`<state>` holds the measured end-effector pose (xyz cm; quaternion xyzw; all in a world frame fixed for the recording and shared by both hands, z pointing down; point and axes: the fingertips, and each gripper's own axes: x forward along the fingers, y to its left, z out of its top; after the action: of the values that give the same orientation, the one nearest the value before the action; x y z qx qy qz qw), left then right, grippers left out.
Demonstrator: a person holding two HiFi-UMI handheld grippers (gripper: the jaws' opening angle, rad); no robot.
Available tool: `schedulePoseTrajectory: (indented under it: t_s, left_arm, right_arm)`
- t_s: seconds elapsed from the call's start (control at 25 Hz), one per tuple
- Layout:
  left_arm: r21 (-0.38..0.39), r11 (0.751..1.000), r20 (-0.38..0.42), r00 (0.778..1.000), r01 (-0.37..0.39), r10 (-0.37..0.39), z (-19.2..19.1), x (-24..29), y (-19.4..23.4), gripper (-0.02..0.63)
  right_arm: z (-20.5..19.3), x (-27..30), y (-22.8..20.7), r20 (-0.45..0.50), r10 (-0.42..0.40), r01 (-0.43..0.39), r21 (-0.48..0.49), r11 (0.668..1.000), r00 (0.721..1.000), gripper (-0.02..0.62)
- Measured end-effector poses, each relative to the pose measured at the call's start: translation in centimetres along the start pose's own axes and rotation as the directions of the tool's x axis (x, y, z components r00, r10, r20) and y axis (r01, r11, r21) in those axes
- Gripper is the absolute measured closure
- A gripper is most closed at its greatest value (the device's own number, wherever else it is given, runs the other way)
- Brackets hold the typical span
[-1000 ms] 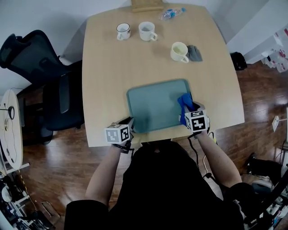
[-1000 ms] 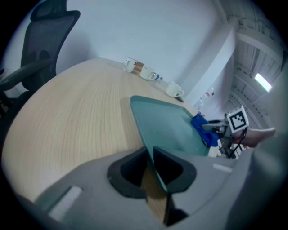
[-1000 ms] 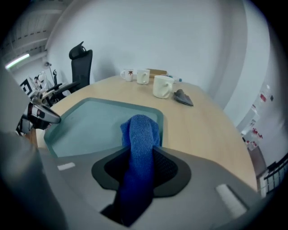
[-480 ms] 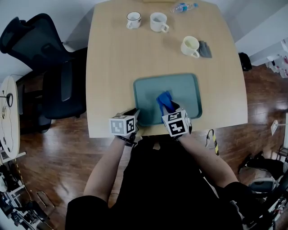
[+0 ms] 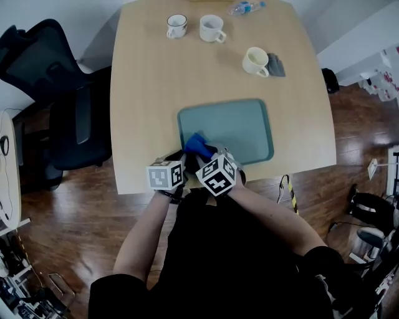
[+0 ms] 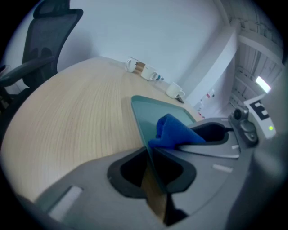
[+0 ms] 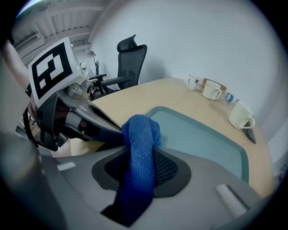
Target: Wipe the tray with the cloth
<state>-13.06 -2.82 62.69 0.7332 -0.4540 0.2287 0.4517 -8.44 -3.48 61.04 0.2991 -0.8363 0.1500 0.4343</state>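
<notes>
A teal tray lies on the wooden table near its front edge. My left gripper is shut on the tray's near left rim, the thin edge pinched between its jaws. My right gripper is shut on a folded blue cloth, which presses on the tray's near left corner right beside the left gripper. In the right gripper view the cloth runs up between the jaws, with the tray stretching away behind it. The cloth also shows in the left gripper view.
Three mugs stand on the far half of the table: one and another at the back, a third to the right beside a dark folded item. A plastic bottle lies at the back edge. A black office chair stands left.
My right gripper has swept the blue cloth across the tray from its right side to its near left corner. The left gripper has kept its hold on the tray's rim.
</notes>
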Motion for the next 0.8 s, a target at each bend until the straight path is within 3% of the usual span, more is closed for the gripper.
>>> schedulePoseTrajectory:
  t_s: [0.2,0.36,0.48,0.6,0.8]
  left_arm:
    - [-0.002,1.0,-0.008,1.0,0.027,-0.027,-0.2,0.4,-0.5,0.555]
    - [-0.004,1.0,-0.006,1.0,0.015,-0.015,-0.1,0.3,-0.3,0.555]
    - [0.002,1.0,-0.003,1.0,0.01,-0.01,0.0,0.3,-0.5,0.555]
    - [0.004,1.0,0.0,1.0,0.004,-0.004,-0.1,0.2,-0.6,0.555]
    - [0.0,1.0,0.003,1.0,0.002,-0.002,0.0,0.3,-0.5,0.555]
  right_arm:
    - [-5.4,-3.4,-7.0,-0.064,-0.091,0.096,0.079,0.992,0.994,0.466]
    - [-10.8,-7.1,-13.8,-0.111,-0.211,0.227,0.169,0.959,0.971,0.465]
    - [-14.0,-8.6,-17.4,-0.095,-0.258,0.274,0.235,0.933,0.961,0.465]
    - [-14.8,-9.1,-18.7,-0.028,-0.253,0.251,0.277,0.928,0.967,0.463]
    - [-13.9,-8.4,-17.4,-0.023,-0.271,0.264,0.321,0.909,0.962,0.463]
